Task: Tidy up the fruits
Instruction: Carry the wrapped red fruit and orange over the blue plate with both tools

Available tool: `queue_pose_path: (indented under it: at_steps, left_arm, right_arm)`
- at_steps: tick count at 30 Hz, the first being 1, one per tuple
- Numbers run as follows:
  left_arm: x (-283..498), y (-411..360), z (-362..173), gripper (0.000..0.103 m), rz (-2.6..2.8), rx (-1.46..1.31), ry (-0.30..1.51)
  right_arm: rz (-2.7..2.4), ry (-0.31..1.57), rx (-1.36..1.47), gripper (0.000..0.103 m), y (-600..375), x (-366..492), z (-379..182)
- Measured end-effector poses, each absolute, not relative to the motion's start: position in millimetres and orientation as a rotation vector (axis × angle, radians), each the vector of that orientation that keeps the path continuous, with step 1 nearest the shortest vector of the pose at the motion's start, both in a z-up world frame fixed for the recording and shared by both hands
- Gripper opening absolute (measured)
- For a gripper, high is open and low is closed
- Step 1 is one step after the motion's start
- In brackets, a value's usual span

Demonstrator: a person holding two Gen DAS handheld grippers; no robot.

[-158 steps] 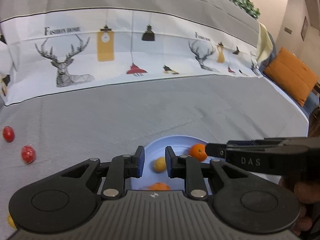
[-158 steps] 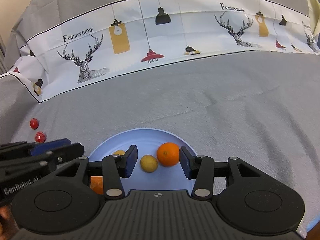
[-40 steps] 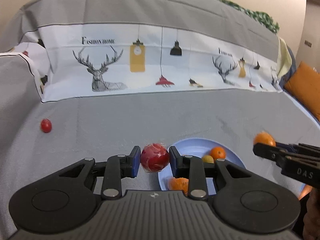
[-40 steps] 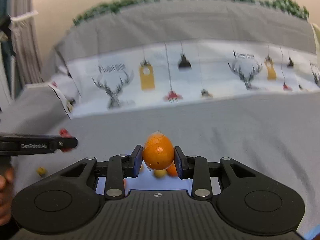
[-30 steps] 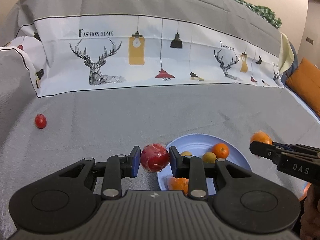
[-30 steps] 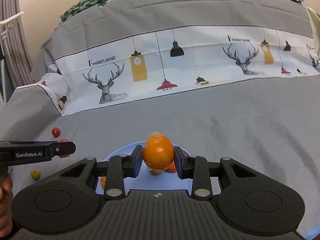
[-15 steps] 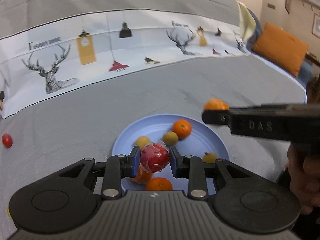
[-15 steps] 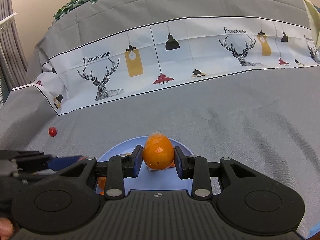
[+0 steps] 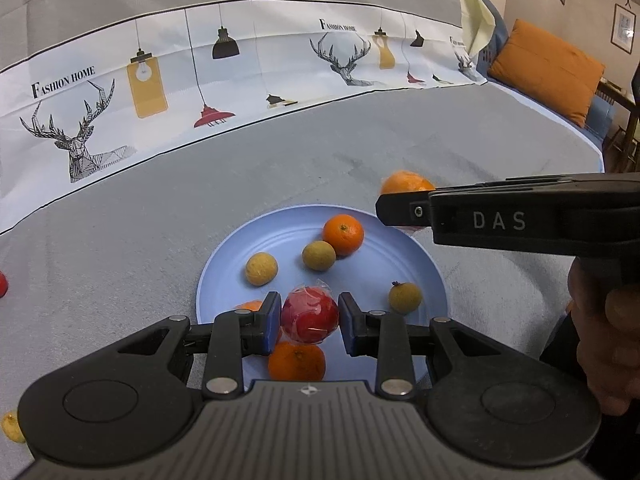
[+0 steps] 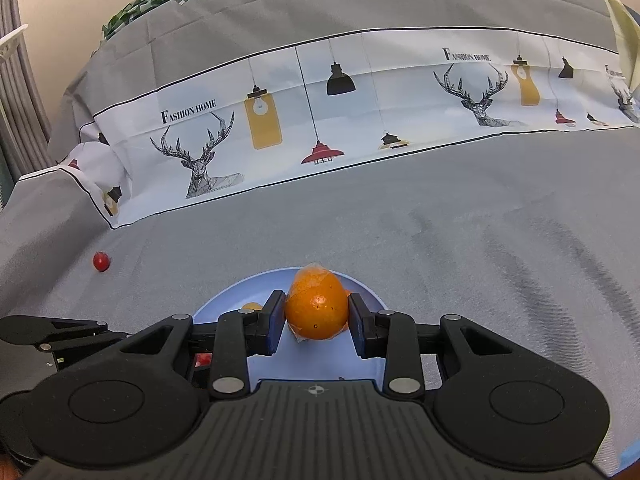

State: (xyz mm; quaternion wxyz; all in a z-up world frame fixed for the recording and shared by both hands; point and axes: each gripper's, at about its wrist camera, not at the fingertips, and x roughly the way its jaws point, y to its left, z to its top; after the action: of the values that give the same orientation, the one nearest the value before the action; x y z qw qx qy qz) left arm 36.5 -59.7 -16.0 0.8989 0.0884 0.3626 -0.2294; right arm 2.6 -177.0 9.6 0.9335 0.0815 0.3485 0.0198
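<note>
Over the round pale-blue plastic plate (image 9: pixel 224 264), a red plastic-wrapped fruit (image 9: pixel 309 317) is clamped in the left gripper (image 9: pixel 309 322). Above the plate's far-right rim, a wrapped orange fruit (image 10: pixel 316 305) is pinched in the right gripper (image 10: pixel 316 322). On the plate, small oranges and yellowish round fruits are scattered. Left of the plate, a small red fruit (image 10: pixel 101 261) is seen on the grey cloth (image 10: pixel 480 248).

One blue plate (image 9: pixel 224 264) carries three yellowish round fruits (image 9: pixel 261 268), one near its centre, one at 10 o'clock, one at 4 o'clock, and what look like three oranges (image 9: pixel 343 234), one half hidden. Two wrapped fruits are gripped: one red (image 9: pixel 309 317), one orange (image 10: pixel 316 309). Off the plate lie one red fruit (image 10: pixel 101 261) and one yellow fruit (image 9: pixel 12 427).
</note>
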Motion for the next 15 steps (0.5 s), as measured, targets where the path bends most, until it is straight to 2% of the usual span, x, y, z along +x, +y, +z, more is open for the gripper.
queue_pose_path:
  at_steps: [15]
  left_arm:
    - [36.4, -63.0, -17.6, 0.034, -0.476, 0.2, 0.759]
  right_arm:
    - [0.045, 0.725, 0.168, 0.035, -176.9, 5.0, 6.6]
